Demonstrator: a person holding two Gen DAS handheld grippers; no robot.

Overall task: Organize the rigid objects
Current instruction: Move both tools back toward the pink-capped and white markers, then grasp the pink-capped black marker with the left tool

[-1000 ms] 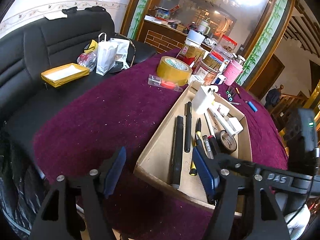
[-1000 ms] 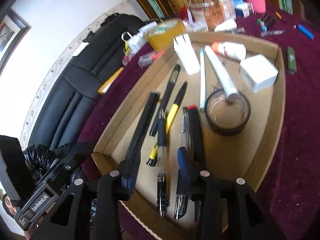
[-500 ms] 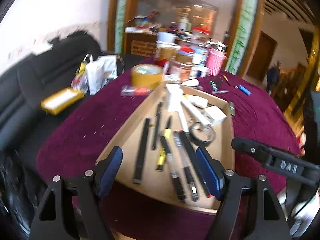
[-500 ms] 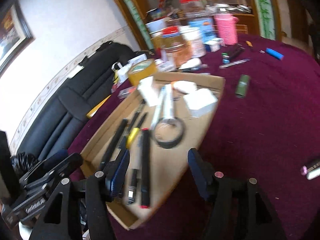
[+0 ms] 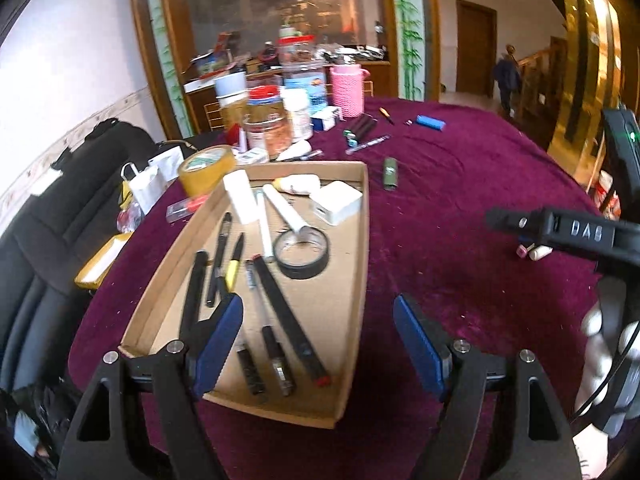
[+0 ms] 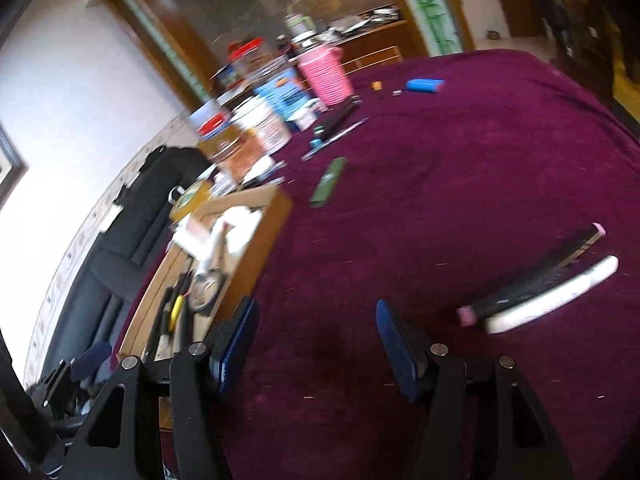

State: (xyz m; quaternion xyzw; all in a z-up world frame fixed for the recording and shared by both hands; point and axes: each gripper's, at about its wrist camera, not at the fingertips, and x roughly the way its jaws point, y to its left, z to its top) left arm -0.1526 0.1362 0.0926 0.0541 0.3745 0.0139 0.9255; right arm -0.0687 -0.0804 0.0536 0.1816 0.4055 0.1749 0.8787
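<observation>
The only writing that is reading clearly is the white lettering "DAS" on the black body of the right tool (image 5: 576, 232), which is reaching in from the right side of the left wrist view. The labels on the jars (image 5: 266, 124) at the far edge of the table (image 5: 460, 208) are showing colour but are too blurred to read.

The left tool (image 5: 318, 340) is hanging released over the near end of the cardboard tray (image 5: 362, 240), its blue pads (image 5: 218, 338) spread wide and gripping nothing. The right tool (image 6: 316, 340) is likewise released, hovering over bare maroon cloth just right of the tray.

Inside the tray, several pens and markers (image 5: 288, 320) are lying lengthwise at the near and left part, with a black tape ring (image 5: 302, 254) in the middle and a white tube (image 5: 286, 212) resting partly over the ring's far edge. A white charger block (image 5: 337, 202) and a white box (image 5: 239, 196) are sitting at the far end.

Outside the tray, a green lighter (image 5: 390, 173) is lying just beyond its far right corner, a blue lighter (image 5: 430, 122) is resting further away, and a roll of brown tape (image 5: 205, 169) is standing to the far left. In the right wrist view, a dark stick with pink ends (image 6: 532, 276) and a white stick (image 6: 554, 296) are lying side by side on the cloth, right of the tool.
</observation>
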